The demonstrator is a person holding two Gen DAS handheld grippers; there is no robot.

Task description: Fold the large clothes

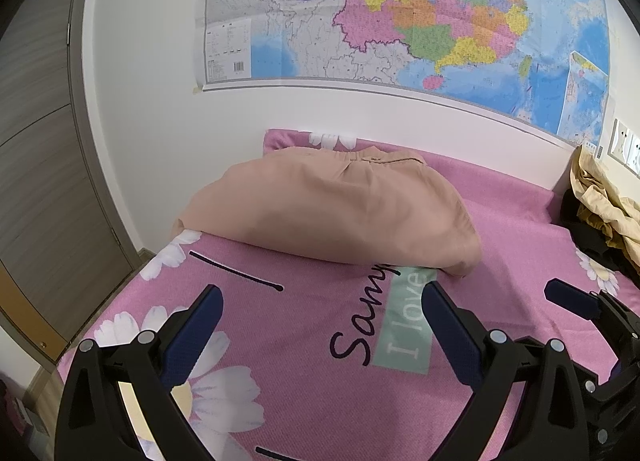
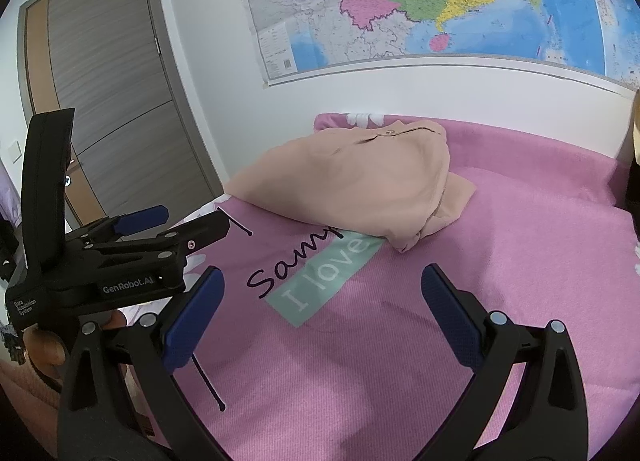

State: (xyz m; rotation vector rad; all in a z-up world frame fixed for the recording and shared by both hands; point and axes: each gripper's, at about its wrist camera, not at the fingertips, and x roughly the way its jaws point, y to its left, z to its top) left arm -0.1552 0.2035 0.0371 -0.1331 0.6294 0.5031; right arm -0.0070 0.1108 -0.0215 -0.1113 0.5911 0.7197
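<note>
Left gripper (image 1: 322, 297) and right gripper (image 2: 322, 281): black frames, blue textured pads, silver screws. White "GenRobot.AI" lettering on left body.

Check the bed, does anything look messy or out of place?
The folded garment is mostly neat, but one layer sticks out past its right edge. A crumpled heap of clothes lies unfolded at the bed's right side. Both grippers are open and empty.

Folded garment (image 1: 328, 209) on bed (image 1: 520, 229), map (image 1: 400, 13) behind, door (image 1: 44, 165) left
</note>
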